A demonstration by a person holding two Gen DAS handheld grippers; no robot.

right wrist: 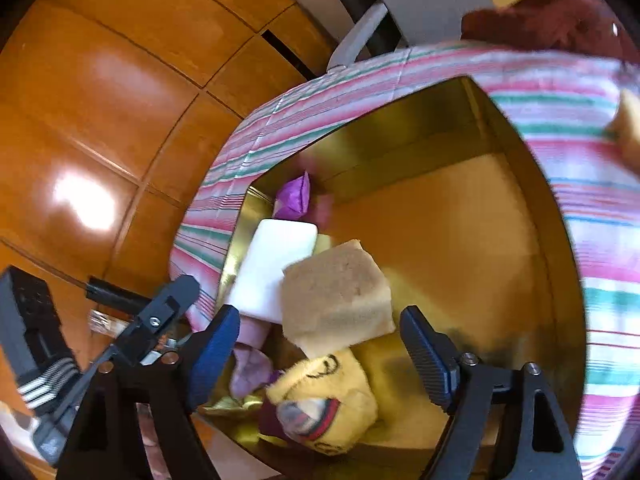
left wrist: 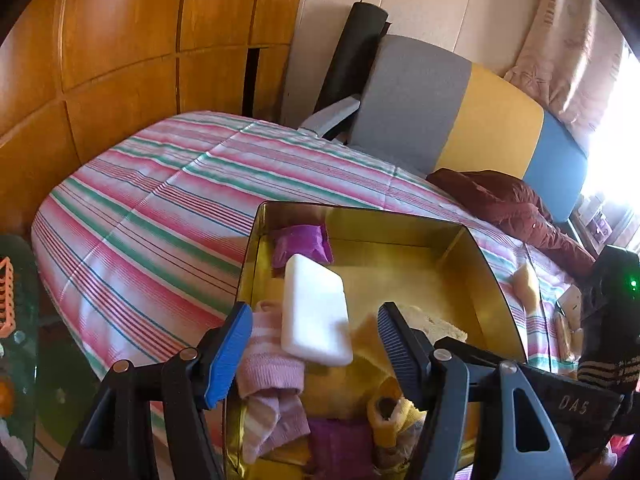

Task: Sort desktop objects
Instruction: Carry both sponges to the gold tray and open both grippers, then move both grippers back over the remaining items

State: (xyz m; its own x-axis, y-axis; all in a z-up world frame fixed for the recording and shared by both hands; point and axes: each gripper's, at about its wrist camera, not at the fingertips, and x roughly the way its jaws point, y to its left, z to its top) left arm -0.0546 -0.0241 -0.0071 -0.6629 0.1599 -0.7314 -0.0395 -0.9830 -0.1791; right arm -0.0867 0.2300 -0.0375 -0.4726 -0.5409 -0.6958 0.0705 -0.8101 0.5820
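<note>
Over the near end of the gold tin (left wrist: 496, 280), which sits on the striped tablecloth (left wrist: 160, 208) toward the table's near edge, both grippers hover with their jaws spread and nothing between them. The left gripper (left wrist: 316, 360) is above the tin's near-left corner, where a white bar (left wrist: 314, 312) lies tilted on a pink striped sock (left wrist: 268, 364). A purple pouch (left wrist: 302, 244) rests in the far-left corner. The right gripper (right wrist: 320, 356) points down at a tan sponge (right wrist: 338, 292) that leans against the white bar and sits partly on a yellow sock (right wrist: 328, 400). The tin's far-right half looks bare.

My guess is the sponge was just let go, or is about to be shifted. Either way, the tidy move is to lift the right gripper straight up so a finger doesn't catch the sponge and drag it over the wall. Two more pale yellow pieces (left wrist: 526, 286) lie on the cloth just beside the tin's right wall, near the right gripper's black body. They seem the next to fetch. Set them in the bare far-right half, not on the heap, which already looks unsteady.
</note>
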